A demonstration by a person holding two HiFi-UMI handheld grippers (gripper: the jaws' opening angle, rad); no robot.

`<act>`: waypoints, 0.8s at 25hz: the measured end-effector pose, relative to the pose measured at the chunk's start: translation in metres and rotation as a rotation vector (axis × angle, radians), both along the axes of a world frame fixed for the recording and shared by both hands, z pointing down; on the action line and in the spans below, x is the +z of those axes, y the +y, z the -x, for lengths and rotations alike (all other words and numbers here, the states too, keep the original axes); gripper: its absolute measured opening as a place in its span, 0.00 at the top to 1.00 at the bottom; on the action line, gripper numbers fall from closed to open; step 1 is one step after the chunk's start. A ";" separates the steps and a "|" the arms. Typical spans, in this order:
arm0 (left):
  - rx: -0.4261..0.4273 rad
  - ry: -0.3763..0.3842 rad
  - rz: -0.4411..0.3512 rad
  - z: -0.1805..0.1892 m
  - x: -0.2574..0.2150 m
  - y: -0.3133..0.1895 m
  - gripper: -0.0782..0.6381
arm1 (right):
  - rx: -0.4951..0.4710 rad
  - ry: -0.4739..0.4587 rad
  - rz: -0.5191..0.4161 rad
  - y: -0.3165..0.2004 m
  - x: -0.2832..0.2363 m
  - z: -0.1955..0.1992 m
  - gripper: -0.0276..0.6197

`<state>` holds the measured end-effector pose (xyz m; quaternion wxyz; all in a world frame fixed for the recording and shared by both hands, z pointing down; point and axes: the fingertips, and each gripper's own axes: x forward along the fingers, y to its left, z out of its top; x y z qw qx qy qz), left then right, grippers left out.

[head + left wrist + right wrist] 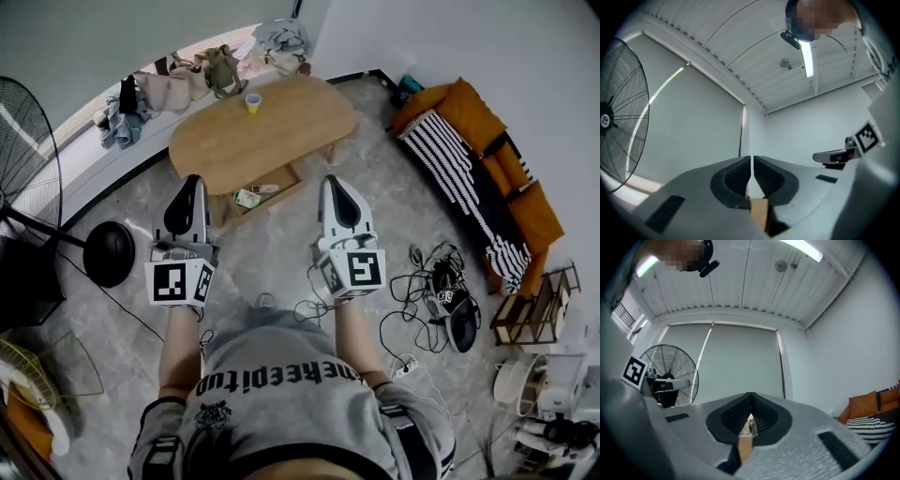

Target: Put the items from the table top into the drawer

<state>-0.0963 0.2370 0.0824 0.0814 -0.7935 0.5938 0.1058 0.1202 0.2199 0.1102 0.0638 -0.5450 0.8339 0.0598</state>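
Observation:
In the head view an oval wooden table (281, 127) stands ahead on the grey floor, and a small yellow cup (252, 102) sits on its far side. Under its near edge an open drawer (292, 180) holds a green and white packet (247, 198). My left gripper (192, 181) and right gripper (335, 180) are held side by side in the air, short of the table and pointing toward it. Both are shut with nothing between the pads. The left gripper view shows its jaws (752, 159) closed against a blank wall. The right gripper view shows its jaws (750, 394) closed too.
A standing fan (28, 169) and a black round base (109, 253) are at the left. An orange sofa with a striped cushion (469, 178) lines the right wall. Tangled cables (436, 291) lie on the floor at the right. Clothes and bags (178, 84) are piled behind the table.

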 end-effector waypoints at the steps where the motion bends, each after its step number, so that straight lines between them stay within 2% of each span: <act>1: -0.003 0.002 -0.003 -0.003 -0.001 -0.008 0.86 | -0.003 0.000 0.000 -0.008 0.000 -0.003 0.95; 9: -0.038 0.005 0.020 -0.006 0.010 -0.058 0.86 | -0.024 -0.019 0.040 -0.060 0.021 -0.011 0.95; 20: 0.001 -0.011 0.032 0.015 0.019 -0.152 0.86 | 0.011 -0.031 0.058 -0.153 0.028 0.010 0.95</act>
